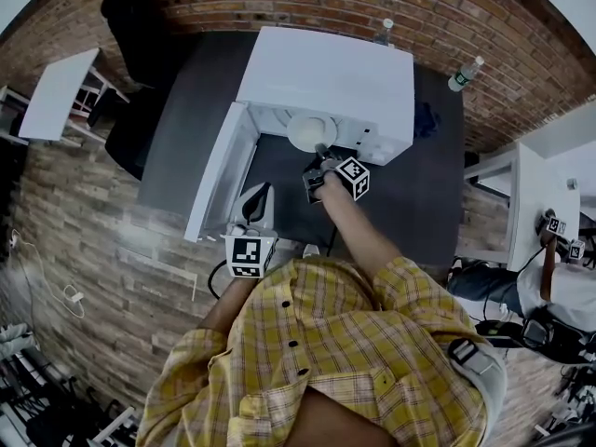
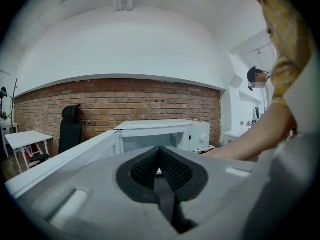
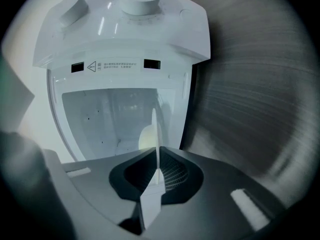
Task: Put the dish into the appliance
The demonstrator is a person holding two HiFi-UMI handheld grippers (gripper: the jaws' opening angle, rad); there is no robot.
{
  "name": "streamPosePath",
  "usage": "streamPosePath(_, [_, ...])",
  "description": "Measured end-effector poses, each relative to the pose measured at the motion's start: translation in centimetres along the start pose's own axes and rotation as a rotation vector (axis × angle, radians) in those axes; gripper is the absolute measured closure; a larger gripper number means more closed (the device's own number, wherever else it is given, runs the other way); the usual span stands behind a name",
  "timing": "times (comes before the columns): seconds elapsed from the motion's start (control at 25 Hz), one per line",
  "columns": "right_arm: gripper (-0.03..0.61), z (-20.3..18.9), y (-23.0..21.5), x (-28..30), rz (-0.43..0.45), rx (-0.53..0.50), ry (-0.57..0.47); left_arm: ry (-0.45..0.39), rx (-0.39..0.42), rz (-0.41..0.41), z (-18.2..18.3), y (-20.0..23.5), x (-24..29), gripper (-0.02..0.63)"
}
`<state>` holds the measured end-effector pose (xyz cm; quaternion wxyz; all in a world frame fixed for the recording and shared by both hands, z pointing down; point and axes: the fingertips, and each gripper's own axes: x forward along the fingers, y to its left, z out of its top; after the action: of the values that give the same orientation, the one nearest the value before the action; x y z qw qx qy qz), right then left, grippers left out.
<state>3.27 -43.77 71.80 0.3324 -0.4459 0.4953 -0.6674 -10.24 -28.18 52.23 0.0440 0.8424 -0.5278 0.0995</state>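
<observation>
- Desk (image 1: 196,110): dark-topped, and it carries everything told below.
- White microwave (image 1: 326,77) stands at the desk's far edge, about midway along it, with its opening towards the person.
- Its door (image 1: 219,170) is swung fully open on the left side and reaches out towards the desk's near edge.
- White dish (image 1: 310,133) is at the mouth of the microwave, partly under the front edge of its top. In the right gripper view the dish (image 3: 157,134) shows edge-on, a thin white line running from between the jaws into the lit cavity. Whether it rests on the cavity floor I cannot tell.
- Right hand-held gripper (image 1: 321,159) is clenched on the near rim of the dish, with both pads pressed against it, and reaches in from the desk's middle.
- Left hand-held gripper (image 1: 259,198) is over the desk's near edge, just beside the free end of the door. Its jaws are closed together with nothing between them.
- One bottle (image 1: 385,31) stands at the far edge behind the microwave. A second bottle (image 1: 466,73) stands near the far right corner.
</observation>
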Motion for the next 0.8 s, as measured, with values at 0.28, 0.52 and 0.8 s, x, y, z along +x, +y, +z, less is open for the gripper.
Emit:
streamPosePath(0.28, [0.568,0.3,0.1,1.1,0.016,0.040,-0.030,0.013,-0.007,-0.008,0.0,0.0,0.2,0.613])
streamPosePath(0.52, [0.569,0.7,0.3,2.1,0.040,0.055,-0.064,0.014,-0.010,-0.007,0.1,0.0,0.5,0.612])
streamPosePath(0.8, [0.568,1.2,-0.4,3.5,0.055,0.065,-0.076,0.028,-0.004,-0.013,-0.3,0.1,0.6,0.612])
